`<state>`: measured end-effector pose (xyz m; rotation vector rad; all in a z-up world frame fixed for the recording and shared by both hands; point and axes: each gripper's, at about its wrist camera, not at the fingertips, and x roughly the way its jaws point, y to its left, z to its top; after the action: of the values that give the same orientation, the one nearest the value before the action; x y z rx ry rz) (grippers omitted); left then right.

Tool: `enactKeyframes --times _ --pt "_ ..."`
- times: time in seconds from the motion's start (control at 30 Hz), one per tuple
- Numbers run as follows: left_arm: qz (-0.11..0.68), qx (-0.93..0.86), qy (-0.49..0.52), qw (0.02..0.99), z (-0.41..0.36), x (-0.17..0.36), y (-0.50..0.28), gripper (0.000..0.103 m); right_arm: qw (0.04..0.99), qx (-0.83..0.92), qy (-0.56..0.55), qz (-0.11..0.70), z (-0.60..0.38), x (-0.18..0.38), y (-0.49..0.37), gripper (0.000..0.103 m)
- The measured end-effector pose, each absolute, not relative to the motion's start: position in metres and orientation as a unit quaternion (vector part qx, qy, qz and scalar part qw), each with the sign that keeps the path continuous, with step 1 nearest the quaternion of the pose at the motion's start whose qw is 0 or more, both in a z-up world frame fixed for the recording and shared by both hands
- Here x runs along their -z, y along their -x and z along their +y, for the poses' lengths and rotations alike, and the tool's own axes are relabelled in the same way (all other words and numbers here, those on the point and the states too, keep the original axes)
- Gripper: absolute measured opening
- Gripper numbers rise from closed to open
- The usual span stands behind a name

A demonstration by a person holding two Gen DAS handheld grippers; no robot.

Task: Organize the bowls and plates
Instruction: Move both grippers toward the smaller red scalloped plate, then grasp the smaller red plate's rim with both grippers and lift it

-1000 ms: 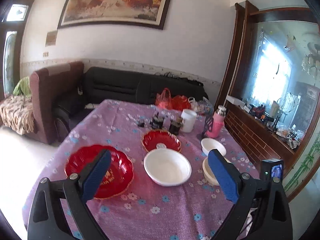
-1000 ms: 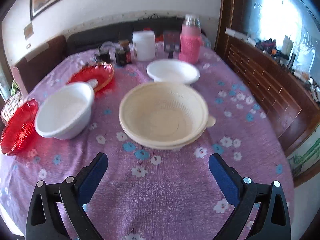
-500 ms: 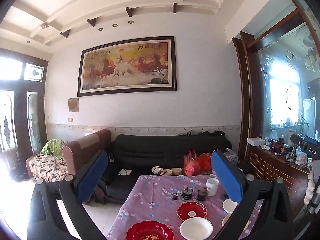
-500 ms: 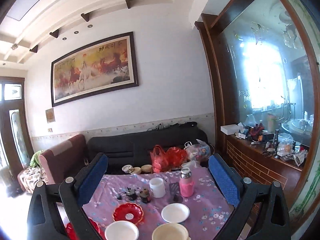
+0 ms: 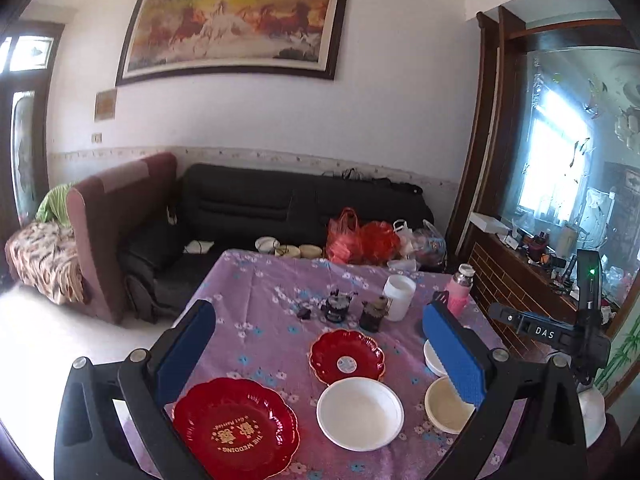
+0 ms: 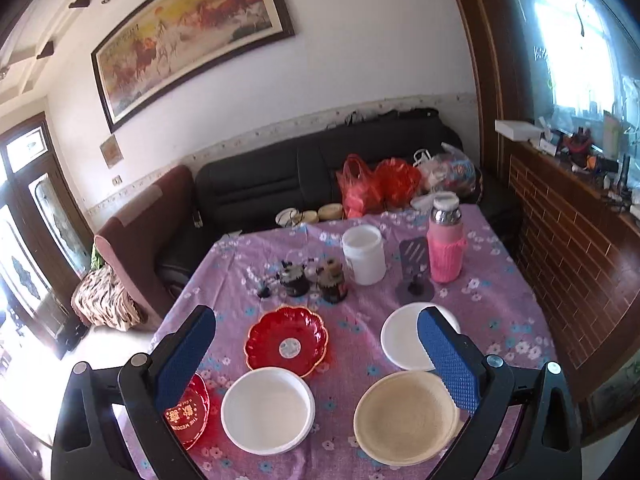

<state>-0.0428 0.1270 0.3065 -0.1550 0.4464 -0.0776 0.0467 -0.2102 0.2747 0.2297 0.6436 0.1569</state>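
Left gripper (image 5: 320, 356): jaws wide apart, nothing between the blue pads, held above the near edge of the table (image 5: 256, 300). Right gripper (image 6: 316, 364): we see it spread wide too, empty, also up over the near side. We also catch the right gripper's black body (image 5: 560, 336) at the right edge of the left wrist view, printed "DAS", with a green light lit on top.

Task items all sit on the purple flowered tablecloth (image 6: 500, 280). Near left: large red plate (image 5: 236, 426) with gold lettering "THE WEDDING" and gold characters. Just right of it, near centre: white bowl (image 5: 360, 412). Farther back, touching or almost touching that bowl's far rim: small red scalloped plate (image 5: 347, 356) with a round pale sticker in the middle; writing on it too small to read. Near right: cream bowl (image 6: 406, 416). Behind it: white plate (image 6: 404, 338), partly hidden by the right pad.

Far side of the table: white jar (image 6: 363, 254), pink-sleeved flask (image 6: 445, 240), two small dark jars (image 6: 312, 278), labels unreadable. Beyond: black sofa (image 5: 256, 204), red plastic bags (image 5: 360, 238), framed horse painting (image 5: 236, 26) with script along its top that we cannot read.
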Motion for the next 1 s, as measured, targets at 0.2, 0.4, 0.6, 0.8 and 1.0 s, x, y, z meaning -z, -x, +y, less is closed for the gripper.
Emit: enactKeyframes --times 0.2,0.4,0.6,0.8,1.0 --pt "0.348 0.045 0.123 0.928 0.125 -0.219 -0.057 0.103 0.908 -0.085 -0.114 0.394 -0.187 -0.188 -0.112 0.102" --pt "0.402 0.036 0.124 0.906 0.112 -0.155 -0.127 0.103 0.887 -0.080 -0.103 0.444 -0.162 -0.136 -0.163 0.100" --pt "0.461 0.032 0.150 0.874 0.110 -0.100 -0.190 0.100 0.864 -0.078 -0.097 0.488 -0.141 -0.088 -0.203 0.088" --pt "0.509 0.047 0.207 0.834 0.117 -0.056 -0.232 0.085 0.844 -0.078 -0.116 0.518 -0.141 -0.048 -0.226 0.081" --pt "0.529 0.055 0.196 0.824 0.103 -0.036 -0.248 0.082 0.828 -0.083 -0.141 0.536 -0.145 -0.024 -0.240 0.072"
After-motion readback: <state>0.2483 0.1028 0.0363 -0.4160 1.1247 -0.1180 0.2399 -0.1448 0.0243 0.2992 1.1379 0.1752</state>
